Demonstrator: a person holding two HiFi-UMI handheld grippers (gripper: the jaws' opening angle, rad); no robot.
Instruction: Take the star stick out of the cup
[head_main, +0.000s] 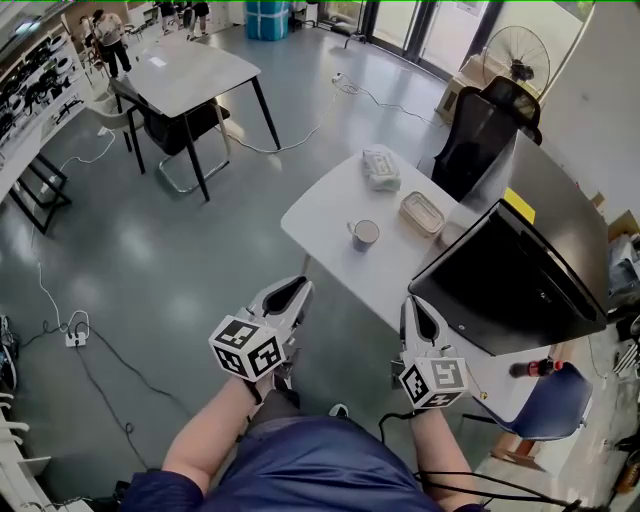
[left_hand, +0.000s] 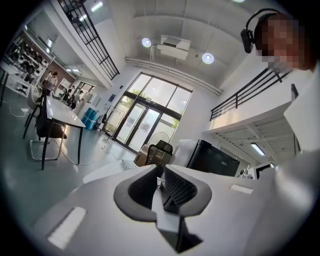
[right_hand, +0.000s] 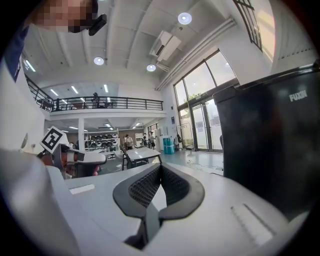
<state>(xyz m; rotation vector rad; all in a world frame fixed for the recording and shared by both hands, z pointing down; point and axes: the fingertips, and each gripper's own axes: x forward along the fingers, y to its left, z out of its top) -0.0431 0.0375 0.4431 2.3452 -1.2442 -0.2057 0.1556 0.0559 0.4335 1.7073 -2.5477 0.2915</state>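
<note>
Bare table rings the cup; black cabinet crowds right

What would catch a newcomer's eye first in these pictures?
The left claw and right claw are held low in the foreground, both shut on nothing. Beyond them is a white table with a cup and a rectangular container on it. A large black box looms at the right.
</note>
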